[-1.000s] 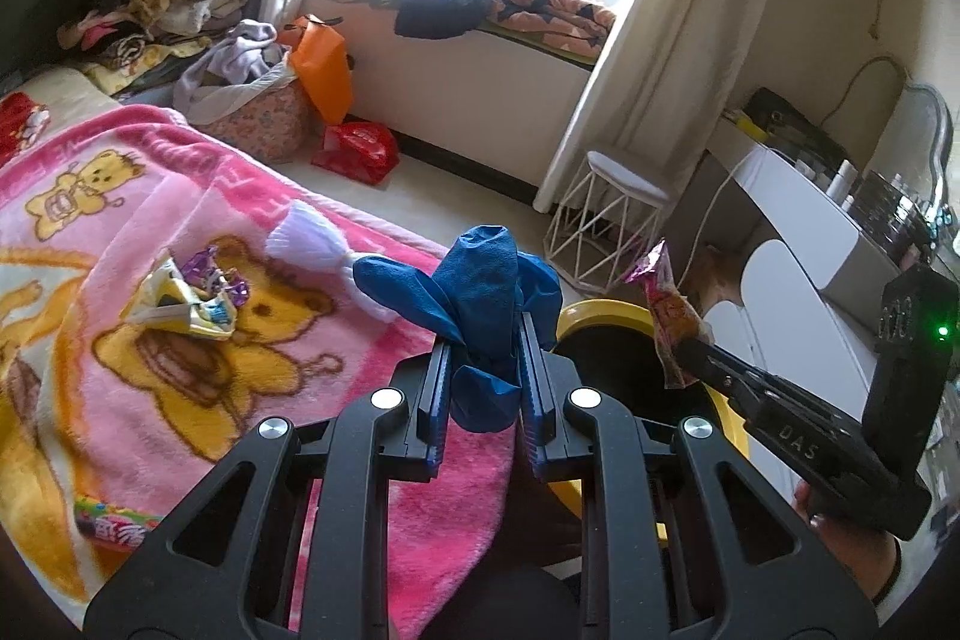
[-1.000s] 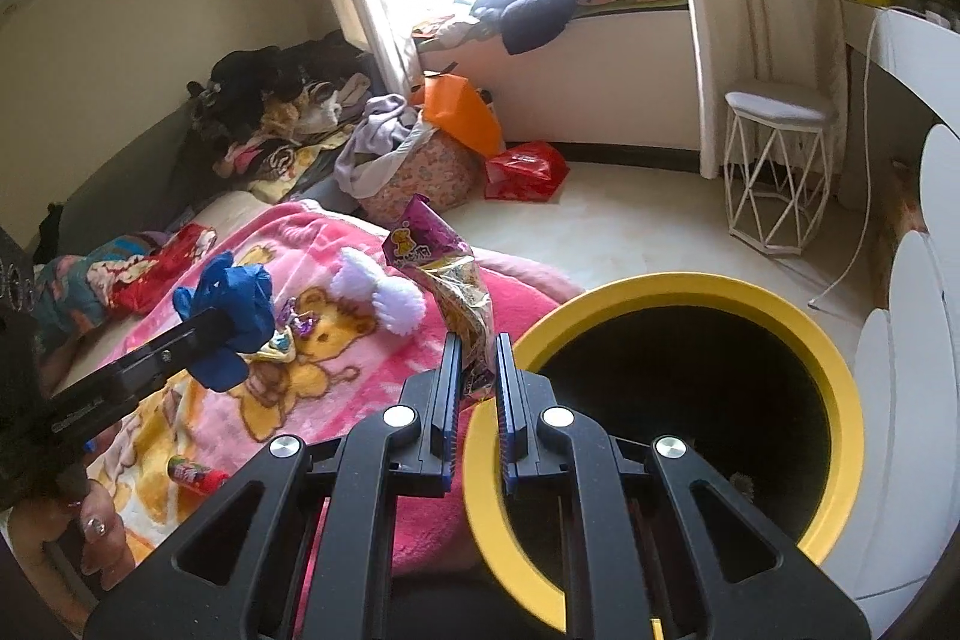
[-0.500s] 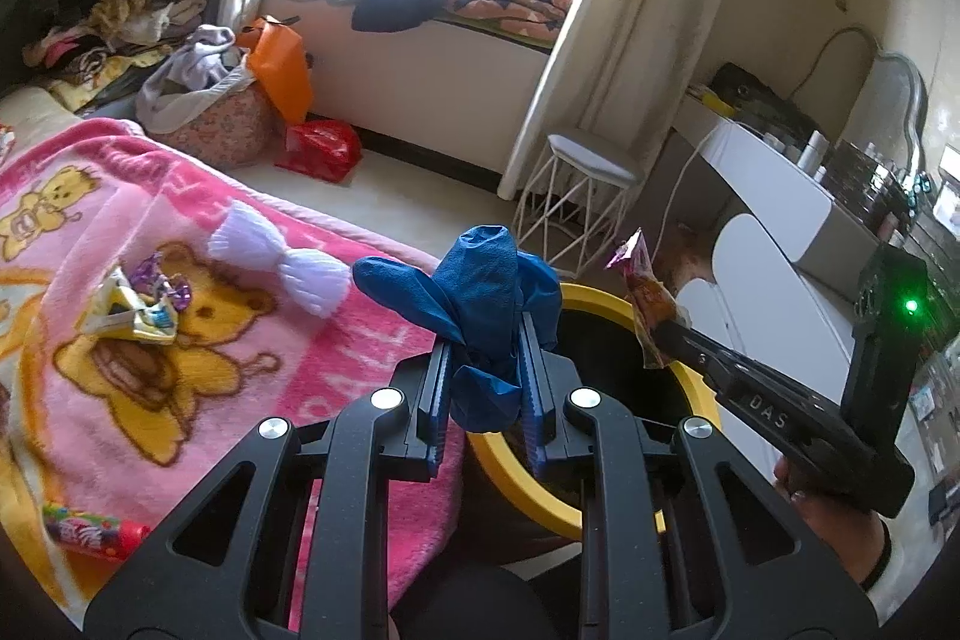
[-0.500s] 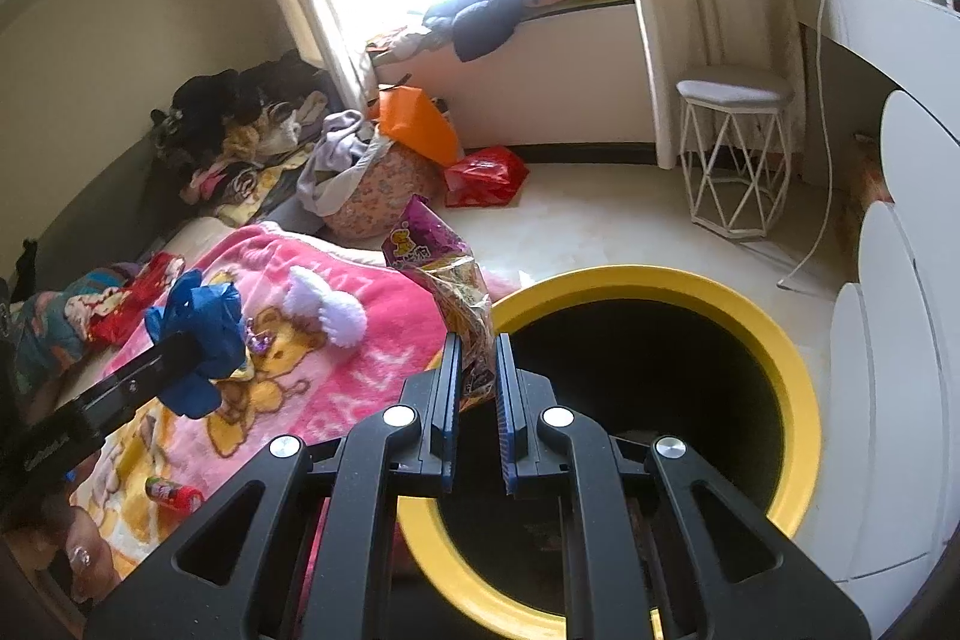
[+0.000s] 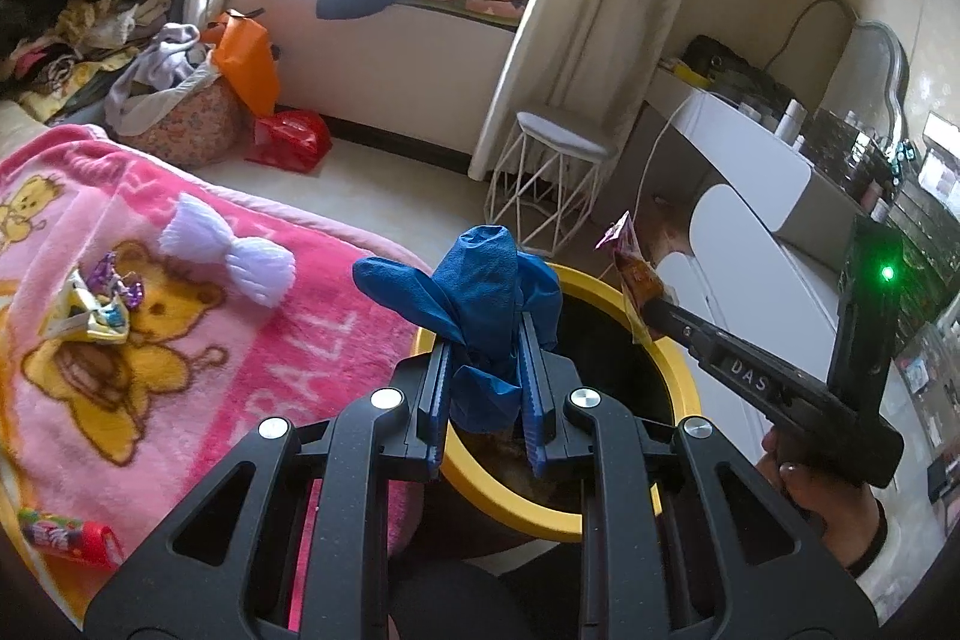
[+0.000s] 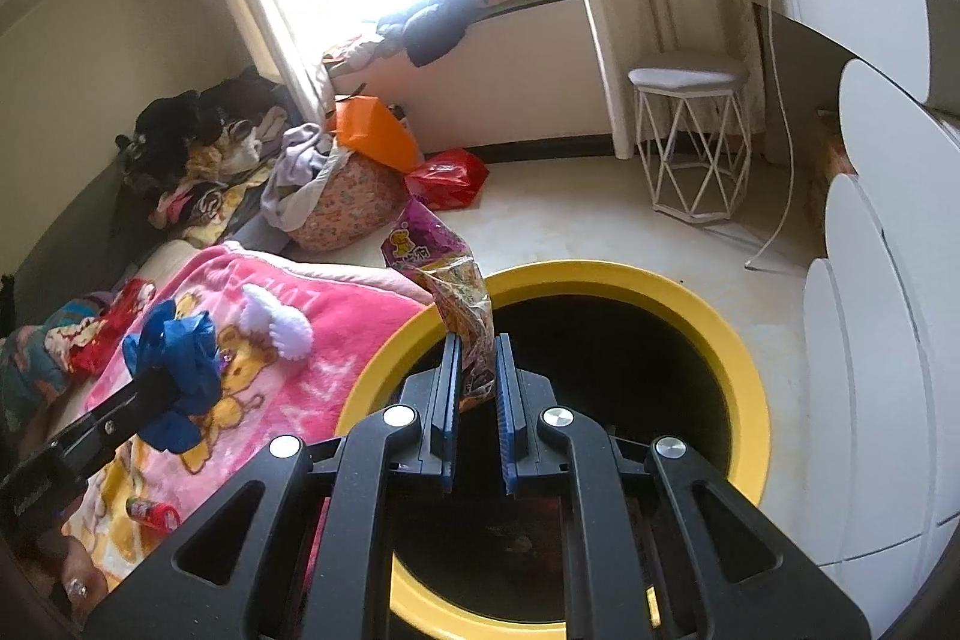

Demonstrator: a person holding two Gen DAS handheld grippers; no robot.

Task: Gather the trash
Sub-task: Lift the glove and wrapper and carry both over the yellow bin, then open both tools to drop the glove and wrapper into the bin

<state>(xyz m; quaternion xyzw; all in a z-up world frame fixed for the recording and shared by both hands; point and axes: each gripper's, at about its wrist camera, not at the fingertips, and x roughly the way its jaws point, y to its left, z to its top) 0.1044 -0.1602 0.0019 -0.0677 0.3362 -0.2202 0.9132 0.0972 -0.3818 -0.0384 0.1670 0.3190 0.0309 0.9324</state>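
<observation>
My left gripper (image 5: 483, 340) is shut on a crumpled blue glove (image 5: 480, 292) and holds it over the near rim of the yellow-rimmed bin (image 5: 684, 376); the glove also shows in the right wrist view (image 6: 174, 364). My right gripper (image 6: 476, 346) is shut on a purple snack wrapper (image 6: 444, 274) above the bin's dark opening, just inside the rim (image 6: 744, 376). From the left wrist view the wrapper (image 5: 633, 268) hangs over the bin. Loose trash stays on the pink blanket (image 5: 150, 340): crumpled candy wrappers (image 5: 99, 304) and a red candy tube (image 5: 66, 535).
A white fluffy bow (image 5: 231, 256) lies on the blanket. A white wire stool (image 5: 552, 184), a white dresser (image 5: 780, 220), a floral laundry bag (image 5: 180, 124), an orange bag (image 5: 249, 58) and a red bag (image 5: 291, 139) stand around the floor.
Both grippers have moved right, away from the bed and over the bin, each still holding its item. The bin's opening now lies under both.
</observation>
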